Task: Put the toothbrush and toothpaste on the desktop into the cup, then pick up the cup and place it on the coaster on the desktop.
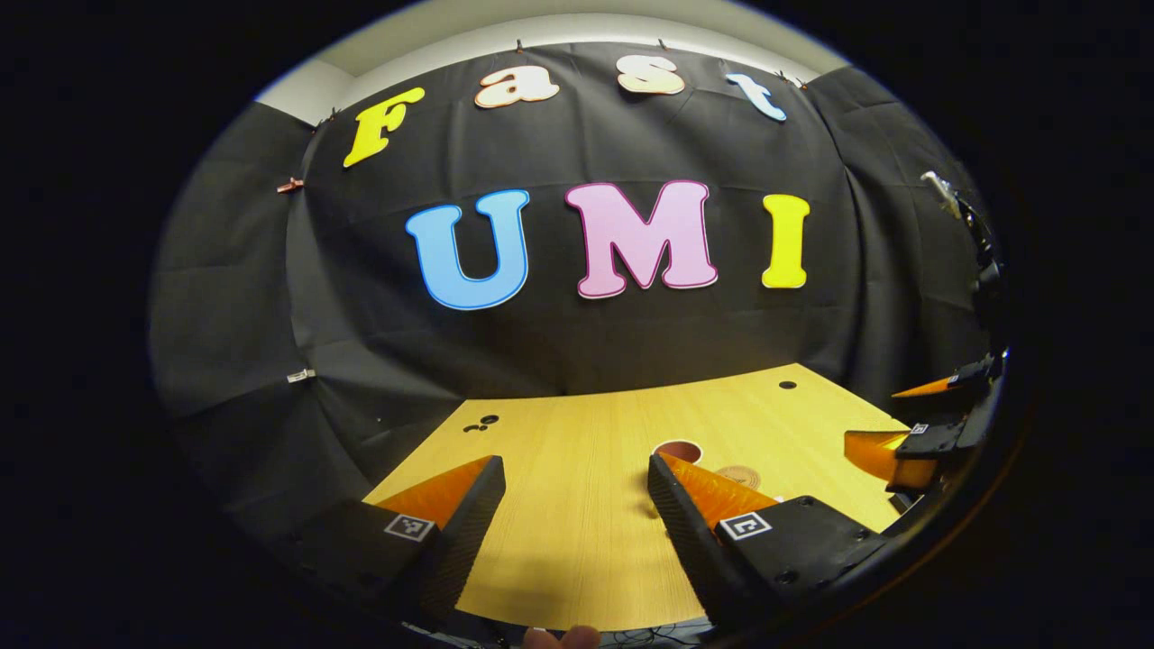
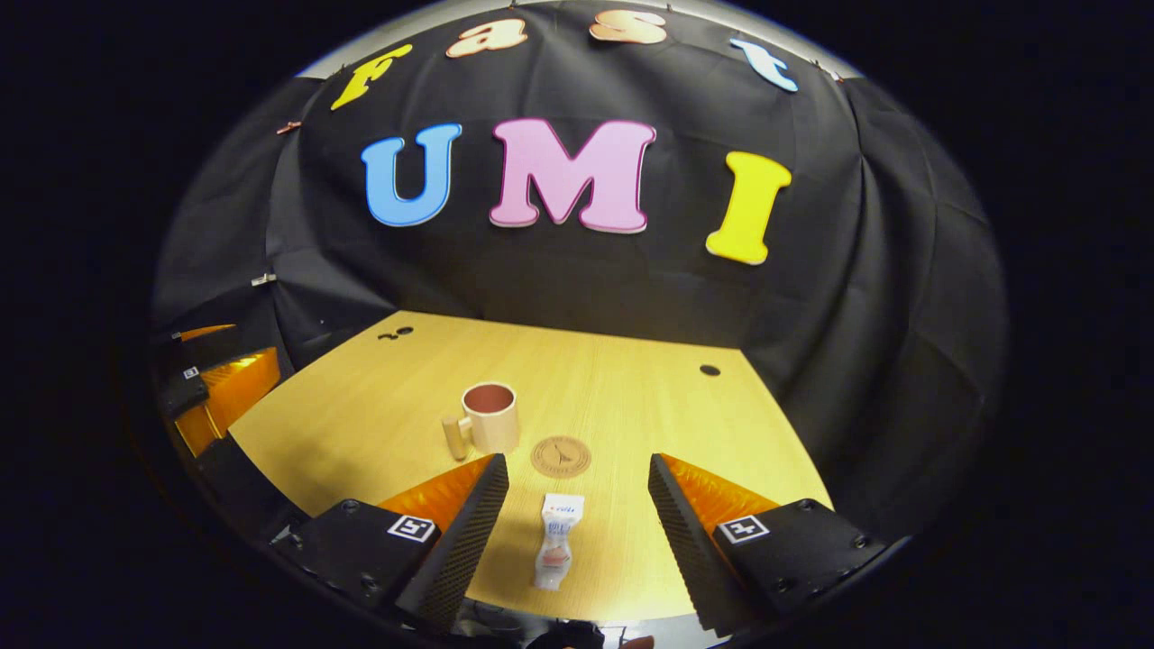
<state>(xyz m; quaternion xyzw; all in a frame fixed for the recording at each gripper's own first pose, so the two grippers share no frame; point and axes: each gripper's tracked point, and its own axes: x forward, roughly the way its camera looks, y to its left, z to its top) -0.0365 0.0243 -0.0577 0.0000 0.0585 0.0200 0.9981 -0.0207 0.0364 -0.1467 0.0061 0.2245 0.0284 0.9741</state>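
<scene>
A cream cup (image 2: 491,416) with a reddish inside and a handle on its left stands upright mid-table. Just to its right lies a round brown coaster (image 2: 560,456), bare. A white toothpaste tube (image 2: 556,541) lies flat near the front edge, between the fingers of my open right gripper (image 2: 577,461), which hovers above it without touching. My left gripper (image 1: 575,464) is open over bare table. Behind its right finger peek the cup's rim (image 1: 678,449) and the coaster (image 1: 739,476). In the left gripper view, the right gripper (image 1: 871,416) shows at the far right.
The wooden table (image 2: 631,397) has a dark hole at the back right (image 2: 709,370) and small holes at the back left (image 2: 397,333). Black cloth closes the back and sides. The left gripper (image 2: 225,356) shows at the table's left edge.
</scene>
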